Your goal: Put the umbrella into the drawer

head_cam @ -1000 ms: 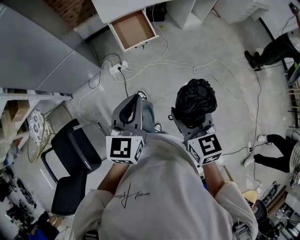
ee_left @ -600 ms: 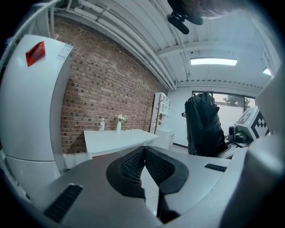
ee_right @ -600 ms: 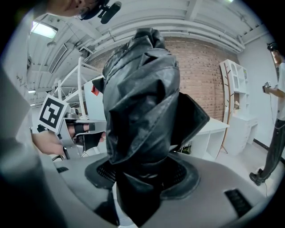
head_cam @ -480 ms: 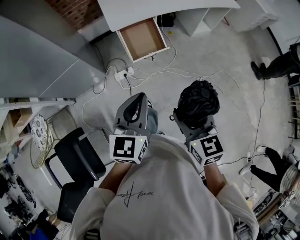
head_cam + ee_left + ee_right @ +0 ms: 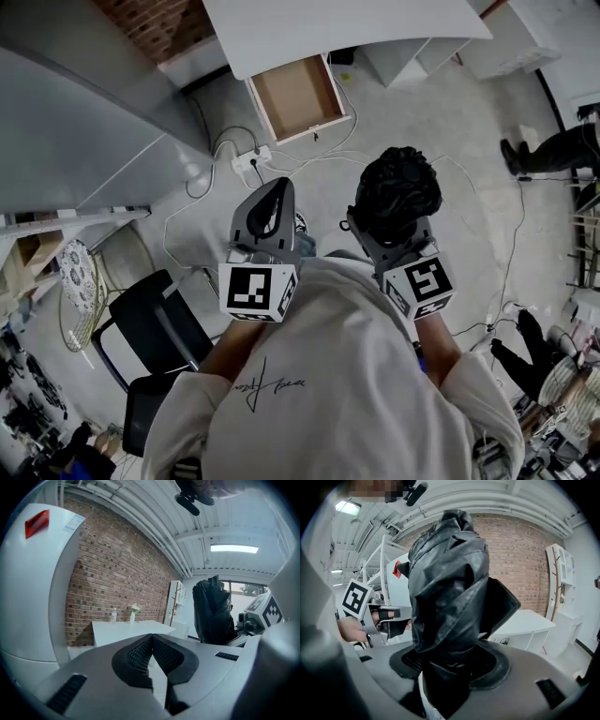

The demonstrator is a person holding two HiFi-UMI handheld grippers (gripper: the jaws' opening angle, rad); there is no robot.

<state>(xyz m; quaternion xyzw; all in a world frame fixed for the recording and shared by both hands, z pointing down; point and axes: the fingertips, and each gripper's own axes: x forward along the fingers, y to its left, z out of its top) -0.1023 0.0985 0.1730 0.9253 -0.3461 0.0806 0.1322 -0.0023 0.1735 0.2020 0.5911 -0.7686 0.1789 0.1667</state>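
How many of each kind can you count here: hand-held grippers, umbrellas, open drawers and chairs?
Grippers: 2, the left gripper and the right gripper
Umbrellas: 1, a black umbrella in the right gripper
Open drawers: 1, the drawer
Chairs: 1, a black chair
Total: 5

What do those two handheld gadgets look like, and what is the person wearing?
The left gripper and right gripper are smooth grey shells, each tapering to two jaws lined with black ribbed pads. Each carries a white cube printed with black square markers. No cables show on them. The person wears a light long-sleeved top with a small script print on the back.
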